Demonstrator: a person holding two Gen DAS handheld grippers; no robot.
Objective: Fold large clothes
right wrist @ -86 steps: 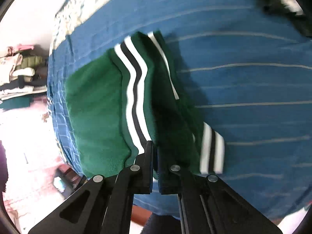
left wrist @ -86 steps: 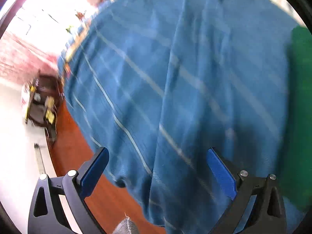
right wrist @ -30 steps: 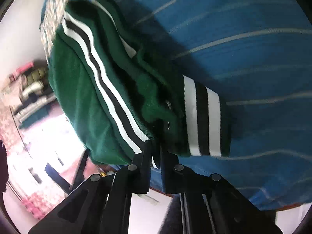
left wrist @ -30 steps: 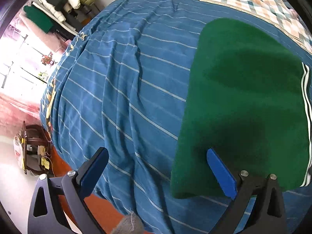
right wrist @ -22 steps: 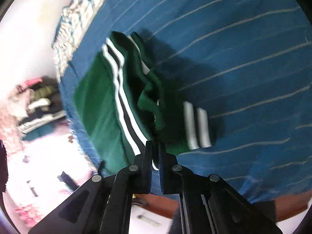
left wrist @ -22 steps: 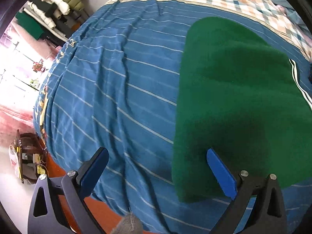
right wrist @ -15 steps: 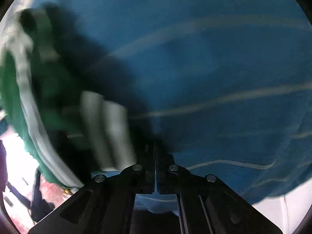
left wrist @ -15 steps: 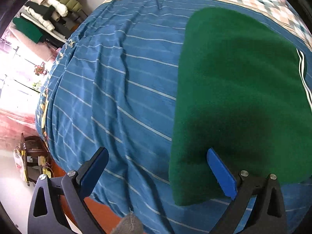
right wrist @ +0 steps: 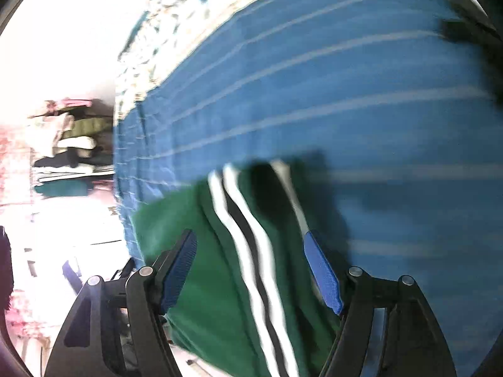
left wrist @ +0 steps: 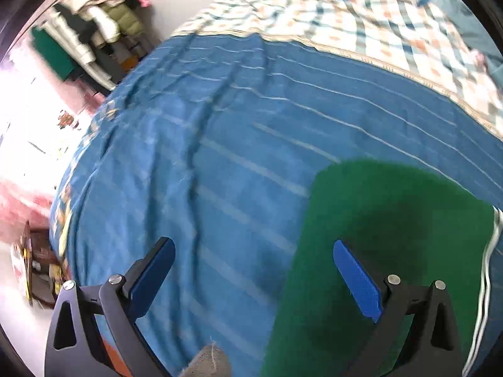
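Half a second ago the right gripper [right wrist: 250, 270] was pinched shut at the striped edge of the green garment [right wrist: 220, 289]; its fingers now stand wide apart with nothing between them. The left gripper [left wrist: 251, 270] is just as wide and empty as in the earlier views, though less of the garment [left wrist: 386, 251] shows ahead of it. The garment lies folded on the blue striped bedspread [left wrist: 239, 144] near the bed's near edge, its white stripes [right wrist: 251, 251] showing on top. By the look of it, a fold has just been laid down and let go. The next move probably calls for both grippers to pinch an outer edge and bring it across, or to press the stack flat, without dragging the bedspread along.
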